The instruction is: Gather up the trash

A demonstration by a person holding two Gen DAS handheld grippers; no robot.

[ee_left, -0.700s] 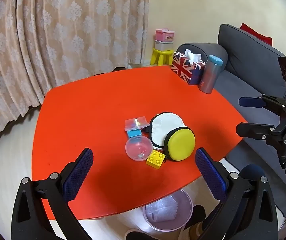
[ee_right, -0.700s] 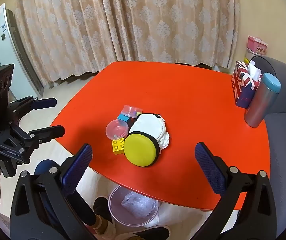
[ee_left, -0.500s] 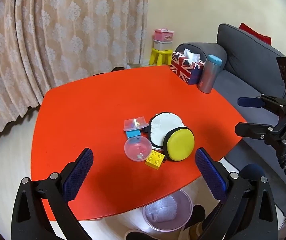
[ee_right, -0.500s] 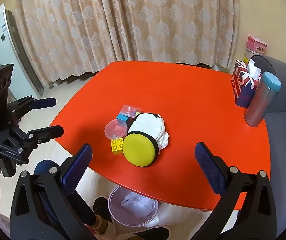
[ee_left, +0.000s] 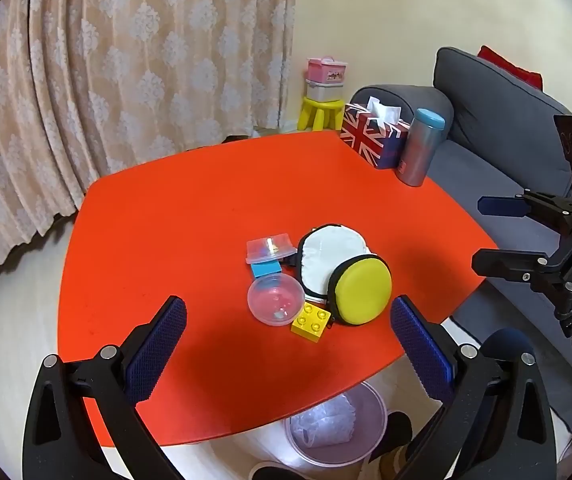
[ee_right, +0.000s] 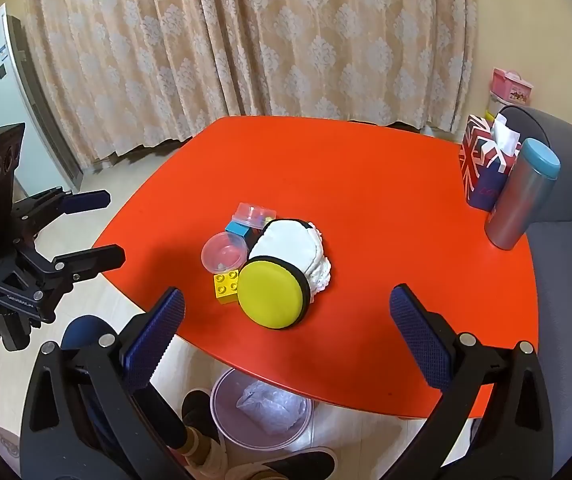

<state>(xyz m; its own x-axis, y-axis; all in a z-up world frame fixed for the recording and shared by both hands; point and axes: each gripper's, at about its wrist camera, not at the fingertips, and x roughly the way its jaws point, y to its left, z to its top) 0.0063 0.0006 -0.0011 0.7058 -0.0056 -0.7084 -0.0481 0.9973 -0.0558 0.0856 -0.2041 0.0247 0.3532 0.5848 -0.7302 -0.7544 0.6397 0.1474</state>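
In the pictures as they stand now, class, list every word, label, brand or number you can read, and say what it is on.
"UAS": partly legible white letters on the right gripper body, seen from the left wrist.
White lettering on the left gripper body: too small to read.
Mark on the tissue box: blurred, unreadable.
Small label on the tumbler: unreadable.

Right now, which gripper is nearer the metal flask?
Right. The right gripper is on the flask's side of the table; the left gripper is off the opposite side.

Right tool [ee_right: 287, 334] wide open above yellow pouch [ee_right: 273, 294], apparently untouched.
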